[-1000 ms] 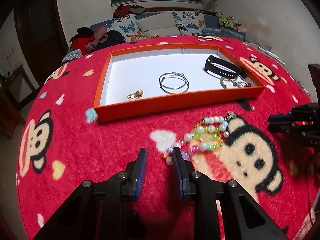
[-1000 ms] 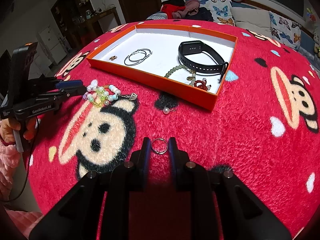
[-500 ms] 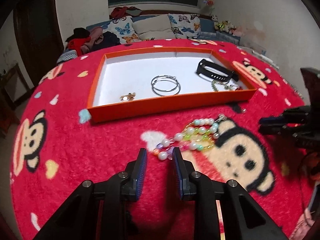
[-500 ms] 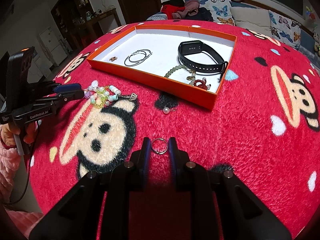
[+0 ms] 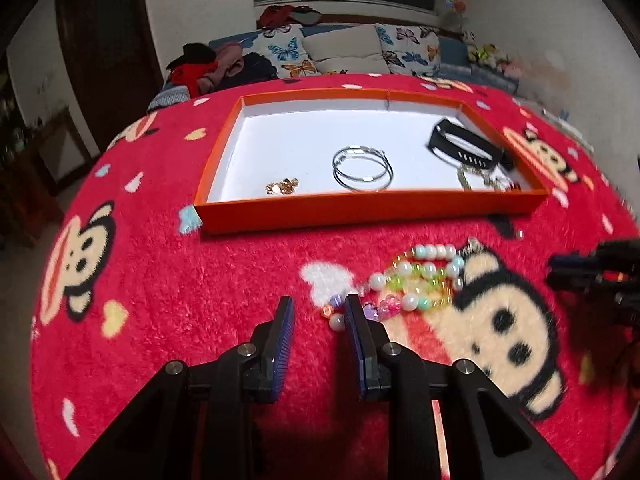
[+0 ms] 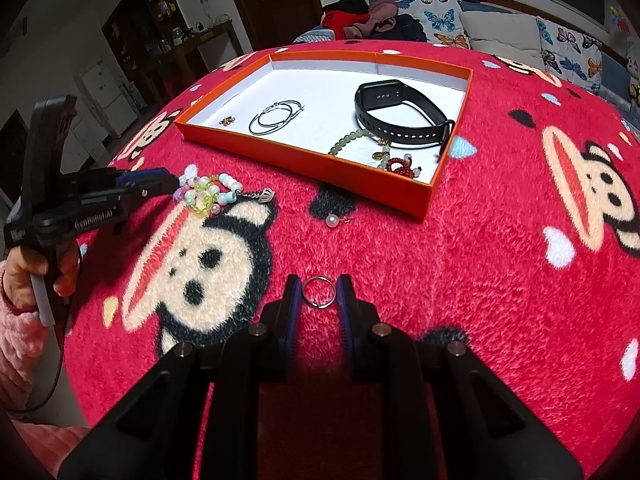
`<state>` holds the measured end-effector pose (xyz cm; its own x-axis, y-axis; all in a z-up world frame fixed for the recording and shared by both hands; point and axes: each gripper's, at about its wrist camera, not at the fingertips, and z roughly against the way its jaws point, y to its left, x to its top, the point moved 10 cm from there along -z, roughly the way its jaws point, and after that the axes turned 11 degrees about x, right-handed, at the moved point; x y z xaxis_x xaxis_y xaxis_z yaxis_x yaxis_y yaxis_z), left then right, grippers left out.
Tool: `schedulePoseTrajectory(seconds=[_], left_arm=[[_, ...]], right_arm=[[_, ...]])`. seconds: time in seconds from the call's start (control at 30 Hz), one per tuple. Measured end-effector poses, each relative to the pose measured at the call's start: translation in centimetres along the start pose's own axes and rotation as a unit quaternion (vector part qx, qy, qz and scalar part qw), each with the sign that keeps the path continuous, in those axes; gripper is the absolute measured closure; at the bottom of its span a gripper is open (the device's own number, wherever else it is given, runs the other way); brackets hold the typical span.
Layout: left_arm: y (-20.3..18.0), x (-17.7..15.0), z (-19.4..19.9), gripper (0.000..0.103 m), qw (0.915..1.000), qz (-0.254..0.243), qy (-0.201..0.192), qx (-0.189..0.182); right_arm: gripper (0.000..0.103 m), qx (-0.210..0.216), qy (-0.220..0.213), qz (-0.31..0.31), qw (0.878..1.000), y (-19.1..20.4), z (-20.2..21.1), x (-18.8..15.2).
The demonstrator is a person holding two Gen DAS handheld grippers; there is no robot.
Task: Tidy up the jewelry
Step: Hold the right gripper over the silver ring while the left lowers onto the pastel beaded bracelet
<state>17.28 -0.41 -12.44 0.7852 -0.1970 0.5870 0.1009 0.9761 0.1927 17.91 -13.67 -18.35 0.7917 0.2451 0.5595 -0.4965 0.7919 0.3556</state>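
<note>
A pastel beaded bracelet with a crown charm lies on the red monkey blanket. My left gripper is open at its near end, one end bead lying just inside its right finger. A small metal ring spans the gap of my right gripper, which is shut on it. The orange tray beyond holds hoop earrings, gold earrings and a black watch band.
A loose pearl earring lies on the blanket in front of the tray. A green bead string and a red bead piece sit in the tray's near right corner. A person's hand holds the left gripper's handle.
The left gripper shifted slightly and rolled a little; the bracelet's end bead is beside its right finger again. The right gripper and the ring have not moved.
</note>
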Motion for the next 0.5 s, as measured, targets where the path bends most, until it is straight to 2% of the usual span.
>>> schedulePoseTrajectory(seconds=[0.17,0.2,0.3,0.5], left_arm=[[-0.2,-0.6,0.1,0.076,0.9996,-0.022,-0.011,0.01],[-0.3,-0.6,0.1,0.08,0.9995,-0.027,-0.014,0.012],[-1.0,-0.8,0.3,0.092,0.9992,-0.034,-0.019,0.003],[-1.2,-1.5,0.9,0.094,0.9988,-0.034,-0.024,-0.024]], right_arm=[[0.084,0.001,-0.001,0.0,1.0,0.0,0.0,0.0],[0.084,0.001,-0.001,0.0,1.0,0.0,0.0,0.0],[0.084,0.003,-0.003,0.0,1.0,0.0,0.0,-0.1],[0.084,0.007,-0.004,-0.002,1.0,0.0,0.1,-0.1]])
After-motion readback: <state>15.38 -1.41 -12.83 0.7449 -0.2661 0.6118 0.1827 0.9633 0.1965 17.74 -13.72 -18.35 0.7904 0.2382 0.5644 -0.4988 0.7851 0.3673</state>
